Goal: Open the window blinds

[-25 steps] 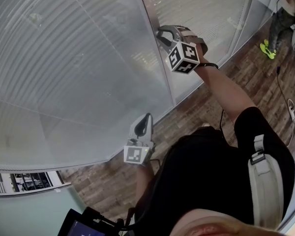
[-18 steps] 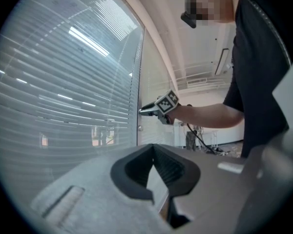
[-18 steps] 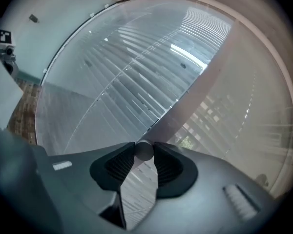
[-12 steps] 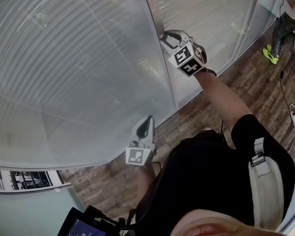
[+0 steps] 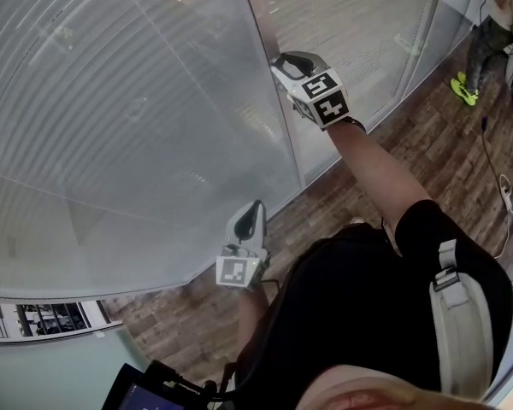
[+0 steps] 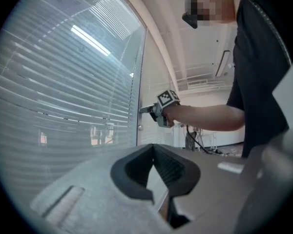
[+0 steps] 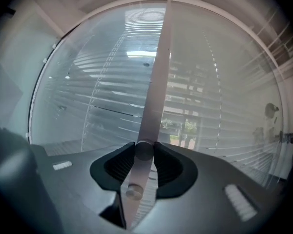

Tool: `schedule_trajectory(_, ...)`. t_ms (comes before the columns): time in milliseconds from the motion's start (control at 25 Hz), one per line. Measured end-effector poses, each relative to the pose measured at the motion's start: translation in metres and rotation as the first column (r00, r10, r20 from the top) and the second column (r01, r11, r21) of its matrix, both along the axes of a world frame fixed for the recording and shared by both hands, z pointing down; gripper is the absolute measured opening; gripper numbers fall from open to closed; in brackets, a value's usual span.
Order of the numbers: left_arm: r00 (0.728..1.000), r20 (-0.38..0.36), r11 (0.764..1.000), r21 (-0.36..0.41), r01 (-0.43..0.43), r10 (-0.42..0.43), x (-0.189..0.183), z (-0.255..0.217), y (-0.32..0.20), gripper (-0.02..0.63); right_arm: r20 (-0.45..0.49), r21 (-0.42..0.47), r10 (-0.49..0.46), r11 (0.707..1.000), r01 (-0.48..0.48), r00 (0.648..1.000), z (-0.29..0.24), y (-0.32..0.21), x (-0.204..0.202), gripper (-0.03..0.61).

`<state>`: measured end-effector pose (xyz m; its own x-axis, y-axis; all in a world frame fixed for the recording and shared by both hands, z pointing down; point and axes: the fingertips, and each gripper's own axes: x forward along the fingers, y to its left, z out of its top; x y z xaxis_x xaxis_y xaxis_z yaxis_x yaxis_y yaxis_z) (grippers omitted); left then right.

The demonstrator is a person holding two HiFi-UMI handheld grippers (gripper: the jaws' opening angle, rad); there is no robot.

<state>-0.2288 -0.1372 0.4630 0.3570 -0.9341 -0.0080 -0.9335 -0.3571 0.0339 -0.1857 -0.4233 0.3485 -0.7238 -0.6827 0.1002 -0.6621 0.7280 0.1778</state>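
Glazed partition (image 5: pixel 68 229) fills the upper left of the head view, its blinds (image 5: pixel 137 118) mostly shut — the right gripper (image 5: pixel 282 61) clamps the tilt knob (image 7: pixel 144 150) on the mullion (image 5: pixel 289 126) at upper centre, the left gripper (image 5: pixel 256 205) hangs below, jaws together and empty — so opening seems barely begun.

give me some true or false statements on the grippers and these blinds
1. The right gripper is clamped on a round knob on the window frame. True.
2. The left gripper grips a cord. False: nothing is between its jaws.
3. The blinds have horizontal slats. True.
4. In the head view the left gripper is held higher than the right. False: it is lower.
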Motion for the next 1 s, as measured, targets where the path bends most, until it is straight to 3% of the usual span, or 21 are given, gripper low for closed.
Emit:
schedule_trajectory(400, 1.000, 0.005, 1.000, -0.002, -0.008, 0.008, -0.0001, 0.0026, 0.0034, 0.003, 0.230, -0.165, 0.021, 0.986, 0.018, 0.973, 0.0027, -0.0036, 0.0060, 0.127)
schedule_trajectory(1000, 1.000, 0.005, 1.000, -0.007, -0.007, 0.007, -0.0010, 0.0021, 0.0008, 0.003, 0.263, -0.179, 0.010, 0.983, 0.038, 0.965, 0.0011, -0.0060, 0.0059, 0.129)
